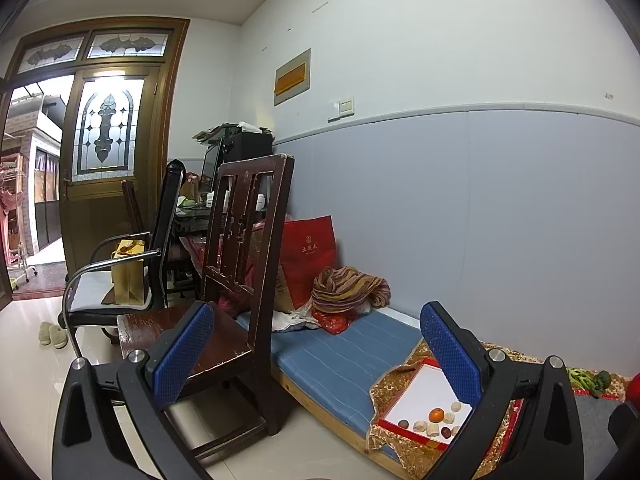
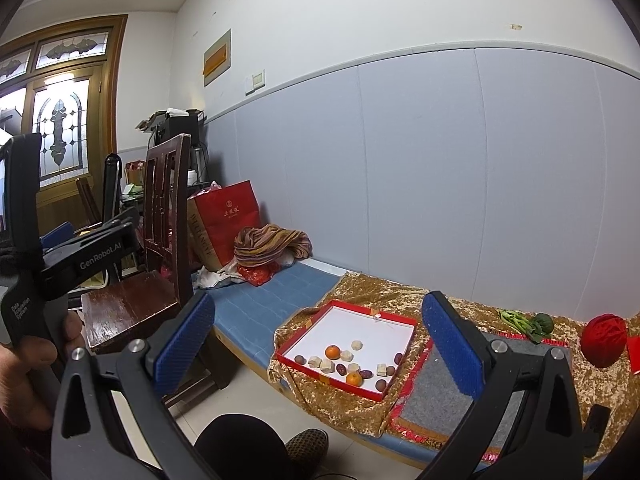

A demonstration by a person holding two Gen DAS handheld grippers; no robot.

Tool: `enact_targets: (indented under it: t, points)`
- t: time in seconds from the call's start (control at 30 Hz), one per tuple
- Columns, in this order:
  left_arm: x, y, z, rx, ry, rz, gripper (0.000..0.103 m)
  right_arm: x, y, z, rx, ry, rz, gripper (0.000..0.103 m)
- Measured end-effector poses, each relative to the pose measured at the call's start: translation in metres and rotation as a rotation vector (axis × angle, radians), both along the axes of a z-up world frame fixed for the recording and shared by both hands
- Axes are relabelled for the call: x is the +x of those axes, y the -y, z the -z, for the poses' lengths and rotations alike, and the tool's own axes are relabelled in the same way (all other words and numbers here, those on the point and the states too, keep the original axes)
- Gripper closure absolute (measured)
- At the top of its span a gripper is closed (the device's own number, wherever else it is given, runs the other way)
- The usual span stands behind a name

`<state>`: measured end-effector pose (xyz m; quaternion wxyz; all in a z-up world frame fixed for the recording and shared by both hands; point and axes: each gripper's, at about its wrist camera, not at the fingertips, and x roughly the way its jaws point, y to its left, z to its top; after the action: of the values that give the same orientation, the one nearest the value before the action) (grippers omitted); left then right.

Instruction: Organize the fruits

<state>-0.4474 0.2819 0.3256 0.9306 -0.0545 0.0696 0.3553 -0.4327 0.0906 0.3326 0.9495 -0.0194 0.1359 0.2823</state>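
Right wrist view: red tray (image 2: 404, 320) holding two oranges (image 2: 332, 351), dates, pale pieces; both grippers' fingers (image 2: 450, 340) held apart, empty.

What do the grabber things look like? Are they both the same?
Yes, they match. Each gripper, left and right, has a black plastic frame with silver bolts and two jaws faced with bumpy blue pads. The left one's side reads "GenRobot.AI" in white. No cables show.

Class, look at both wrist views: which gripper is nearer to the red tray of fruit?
Probably the right gripper, hedged: it faces the red tray head-on, apart from it. The left gripper sits off to the tray's left, by the wooden chair.
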Motion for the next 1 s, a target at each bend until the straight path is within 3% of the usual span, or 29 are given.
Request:
enact_targets:
  t: [1.0]
  points:
    - [-0.0002, 0.0033, -0.0042, 0.008, -0.002, 0.001, 0.000, -0.0011, -0.0005, 0.0015, 0.000, 0.005, -0.007, 0.000]
